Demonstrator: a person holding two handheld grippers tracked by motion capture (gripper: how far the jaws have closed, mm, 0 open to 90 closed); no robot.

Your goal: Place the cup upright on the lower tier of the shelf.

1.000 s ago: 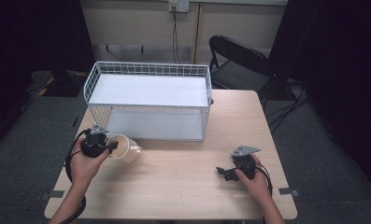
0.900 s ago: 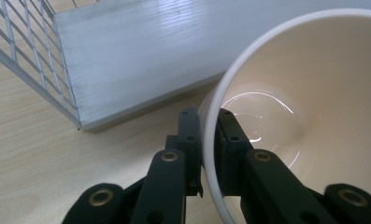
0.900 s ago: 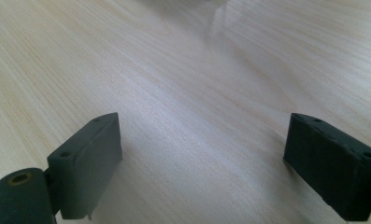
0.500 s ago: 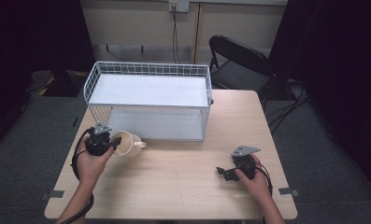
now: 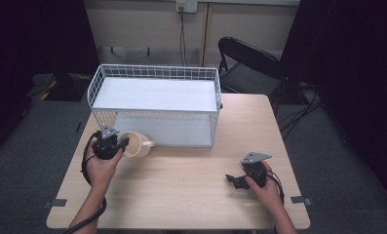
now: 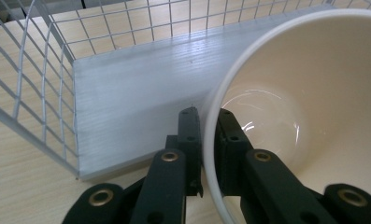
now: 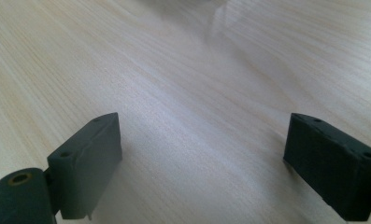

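Over by the desk's left edge, the left gripper [image 5: 117, 145] has its jaws pinched on the rim of the cream mug [image 5: 135, 144], one jaw inside, one outside. The mug hangs tilted at the front left corner of the wire basket [image 5: 154, 73]. Thin grip, that: a wobble could let it slip or clip the wire. Near the front right corner, the right gripper [image 5: 236, 180] rests with jaws spread wide, empty.

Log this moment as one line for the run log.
left gripper: shut on cup rim, beside basket | right gripper: open, empty, low over table
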